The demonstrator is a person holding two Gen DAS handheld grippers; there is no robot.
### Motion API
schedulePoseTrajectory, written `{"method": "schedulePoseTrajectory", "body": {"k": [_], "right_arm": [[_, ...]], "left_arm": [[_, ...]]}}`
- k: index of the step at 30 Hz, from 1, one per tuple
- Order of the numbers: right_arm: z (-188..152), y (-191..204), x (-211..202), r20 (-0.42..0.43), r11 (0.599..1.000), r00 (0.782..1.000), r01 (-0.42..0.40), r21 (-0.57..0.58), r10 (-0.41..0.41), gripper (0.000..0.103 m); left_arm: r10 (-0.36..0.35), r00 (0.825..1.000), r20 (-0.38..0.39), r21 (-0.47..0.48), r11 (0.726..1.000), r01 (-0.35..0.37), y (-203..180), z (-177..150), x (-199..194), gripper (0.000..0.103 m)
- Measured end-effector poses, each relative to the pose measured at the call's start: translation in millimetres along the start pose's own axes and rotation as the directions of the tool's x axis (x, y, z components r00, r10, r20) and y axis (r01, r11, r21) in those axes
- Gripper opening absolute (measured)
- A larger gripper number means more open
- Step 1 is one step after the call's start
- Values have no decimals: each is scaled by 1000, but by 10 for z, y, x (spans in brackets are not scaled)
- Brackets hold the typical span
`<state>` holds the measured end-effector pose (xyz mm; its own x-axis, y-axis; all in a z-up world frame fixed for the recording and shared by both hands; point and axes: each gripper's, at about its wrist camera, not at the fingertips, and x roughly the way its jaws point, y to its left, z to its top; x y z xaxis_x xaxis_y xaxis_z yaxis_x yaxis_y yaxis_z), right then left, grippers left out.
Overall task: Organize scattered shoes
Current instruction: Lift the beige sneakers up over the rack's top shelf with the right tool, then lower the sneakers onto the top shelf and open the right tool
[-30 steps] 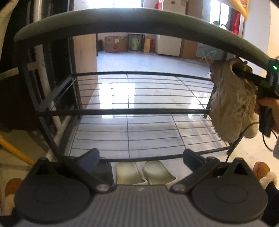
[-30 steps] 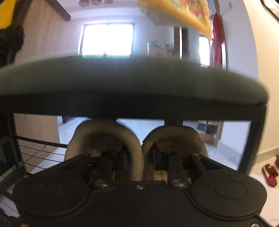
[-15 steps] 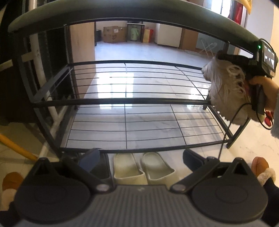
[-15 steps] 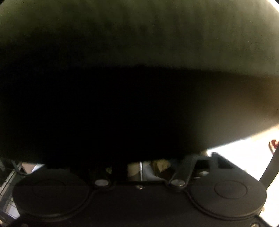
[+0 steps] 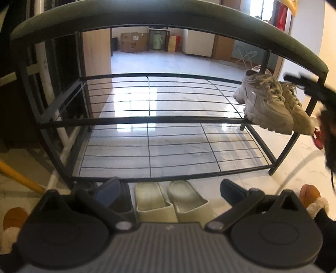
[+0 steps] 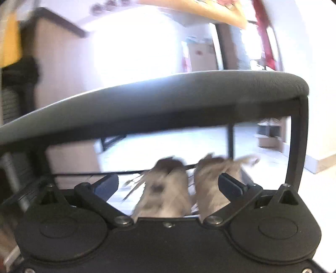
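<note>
A pair of beige lace-up sneakers [image 5: 271, 105] sits at the right end of the upper wire shelf [image 5: 147, 119] of a black shoe rack, heels overhanging the front bar. In the right wrist view the same sneakers [image 6: 168, 189] lie blurred just ahead of my right gripper [image 6: 168, 184], which is open and holds nothing. My left gripper [image 5: 166, 189] is open too, low in front of the rack, above a pair of cream slides [image 5: 170, 201] on the floor. The right gripper's body [image 5: 310, 88] shows blurred beside the sneakers.
The rack has a padded dark top [image 5: 168, 19] and a bare lower wire shelf [image 5: 168, 155]. A dark slipper [image 5: 121, 203] lies left of the slides. Brown fur-lined slippers [image 5: 313, 199] are at the right and left edges. Cardboard boxes [image 5: 132, 42] stand in the far room.
The sneakers, held in my right gripper a second ago, now rest on the upper shelf. The right gripper has opened and drawn back. The left gripper stays open, shifted slightly back.
</note>
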<state>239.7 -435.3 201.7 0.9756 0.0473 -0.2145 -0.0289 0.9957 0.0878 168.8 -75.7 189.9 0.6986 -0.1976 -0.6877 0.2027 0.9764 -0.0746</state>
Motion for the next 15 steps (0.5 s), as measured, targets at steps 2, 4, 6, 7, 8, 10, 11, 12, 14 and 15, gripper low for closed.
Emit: {"method": "schedulePoseTrajectory", "body": {"k": [2,4,6,7,8,10,11,12,14,15], "right_arm": [[-207,172,-159,-8,999,1000,3,-45,-3,102],[-401,338,-158,-39,997,999,20,-69,-23,98],[-510,549,-141,-41,996,999,22,-91,-26,97],[-534,609,-156,-44,995,999,27,-98,-31,95],[-541,646,-168,-51,994,998,33,-103,-39,86],[-555,720,-193,-66,993,996,47,-111,-54,82],[-563,740,-207,-70,992,995,59,-107,-67,77],[-571,750,-223,-74,992,994,75,-99,-83,71],[-659,763,-236,-82,991,991,94,-93,-102,72],[-690,753,-241,-86,991,991,93,-99,-102,71]], "left_arm": [[4,1000,-14,4,1000,-4,-28,-15,31,102],[6,1000,-22,15,1000,-6,-69,-26,42,102],[5,1000,-23,24,1000,-5,-80,-34,50,102],[5,1000,-24,29,1000,-4,-84,-37,53,102],[5,1000,-24,33,999,-4,-89,-41,57,102],[4,1000,-25,43,999,-3,-99,-48,64,102],[4,1000,-26,47,999,-3,-104,-52,68,102],[4,1000,-26,52,999,-2,-109,-56,71,102],[5,999,-38,41,999,-3,-88,-66,84,102],[5,999,-45,35,999,-3,-78,-71,90,102]]}}
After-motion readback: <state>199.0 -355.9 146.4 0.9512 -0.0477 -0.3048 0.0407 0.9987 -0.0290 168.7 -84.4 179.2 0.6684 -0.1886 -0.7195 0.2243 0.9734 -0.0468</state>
